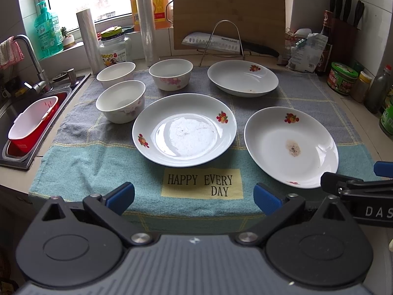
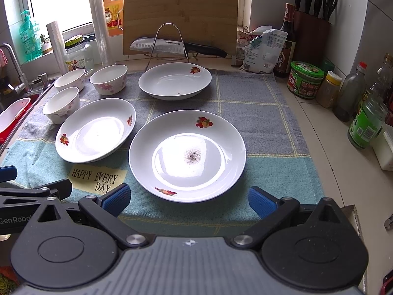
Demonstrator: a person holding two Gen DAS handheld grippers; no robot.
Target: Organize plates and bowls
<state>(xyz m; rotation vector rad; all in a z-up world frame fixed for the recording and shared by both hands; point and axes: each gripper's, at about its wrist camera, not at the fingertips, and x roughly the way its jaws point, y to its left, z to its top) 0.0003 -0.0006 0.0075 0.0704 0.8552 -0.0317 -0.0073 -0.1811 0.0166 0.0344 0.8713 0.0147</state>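
Three white plates with fruit prints lie apart on a blue-green cloth (image 1: 93,172): a middle plate (image 1: 184,129), a stained near-right plate (image 1: 291,146) and a far plate (image 1: 242,77). Three white flowered bowls (image 1: 120,100) (image 1: 116,74) (image 1: 171,73) stand upright at the left. My left gripper (image 1: 194,198) hangs open over the cloth's front edge, short of the middle plate. In the right wrist view my right gripper (image 2: 189,200) is open just before the stained plate (image 2: 187,154); the middle plate (image 2: 95,129), far plate (image 2: 175,80) and bowls (image 2: 61,104) lie beyond.
A sink (image 1: 29,120) with a red-and-white basket lies left of the cloth. At the back stand a cutting board (image 1: 228,12), a knife on a wire rack (image 1: 221,41), jars and bottles. Condiment bottles (image 2: 366,120) line the right counter.
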